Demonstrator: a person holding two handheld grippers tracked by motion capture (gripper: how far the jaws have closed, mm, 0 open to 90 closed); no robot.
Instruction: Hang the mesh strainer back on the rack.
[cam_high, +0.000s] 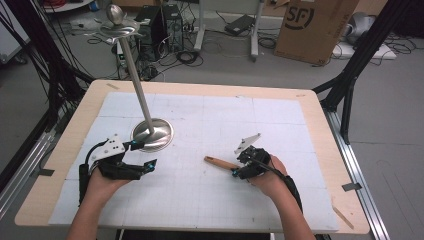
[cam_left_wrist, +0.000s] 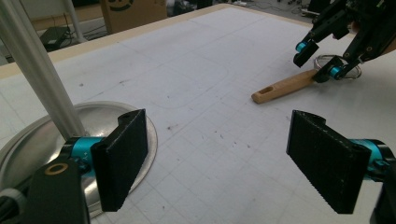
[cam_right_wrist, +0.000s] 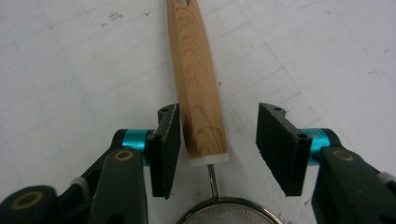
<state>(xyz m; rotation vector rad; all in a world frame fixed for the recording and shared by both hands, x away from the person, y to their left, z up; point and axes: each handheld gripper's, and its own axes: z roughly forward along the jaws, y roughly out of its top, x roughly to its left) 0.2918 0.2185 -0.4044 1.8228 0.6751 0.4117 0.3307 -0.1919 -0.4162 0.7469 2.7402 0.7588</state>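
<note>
Right gripper (cam_right_wrist: 218, 149) straddles the strainer's wooden handle (cam_right_wrist: 198, 88), jaws part-closed, one touching; handle runs straight ahead; left gripper (cam_left_wrist: 224, 163) gapes empty, well apart from it.

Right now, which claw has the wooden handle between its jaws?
The right claw: the wooden handle lies between its jaws. The left claw gapes over bare table.

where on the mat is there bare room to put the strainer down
The widest free patch is the far half of the white mat, from the metal stand across to the right edge. The near strip between the two forearms is also bare. It is crowded around the stand's base beside the left gripper and around the strainer at the right gripper.
</note>
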